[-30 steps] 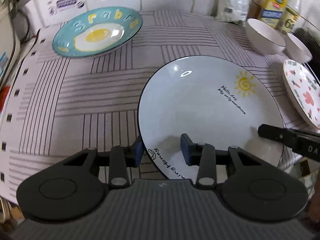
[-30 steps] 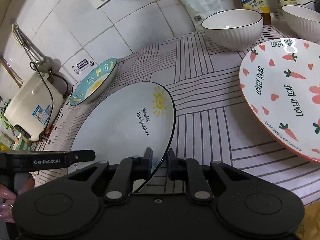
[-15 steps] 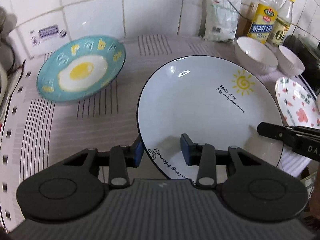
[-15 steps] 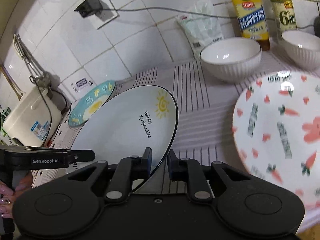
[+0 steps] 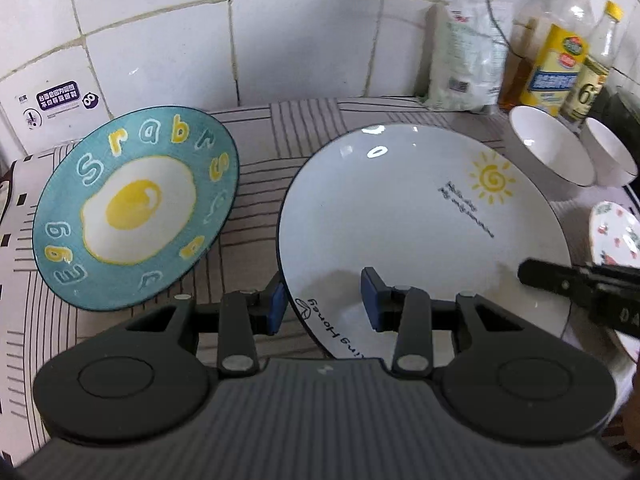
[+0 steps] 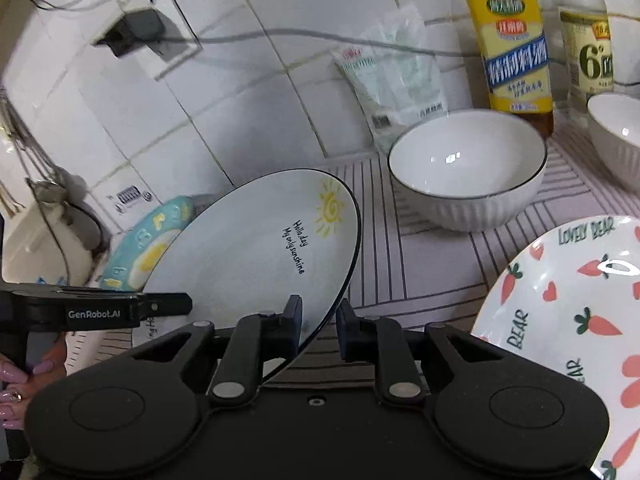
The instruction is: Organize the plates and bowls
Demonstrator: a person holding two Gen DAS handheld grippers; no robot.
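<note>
Above the striped cloth [image 5: 120, 340], both hand-held grippers [image 5: 322, 300] [image 6: 318, 318] clamp the sun plate [image 5: 400, 220].

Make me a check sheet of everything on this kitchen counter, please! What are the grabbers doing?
Surface: striped cloth covers the counter.
Job's things: sun plate, lifted and tilted; egg plate to its left, tilted; carrot plate to its right; two white bowls at the back.
Clutter: two bottles and a white bag by the wall.
Grippers: left gripper and right gripper each straddle the sun plate's rim; whether the pads press it, I cannot tell.
Cables: a cable runs from the wall socket.
Surroundings: white tiled wall; a cream appliance on the left.
</note>
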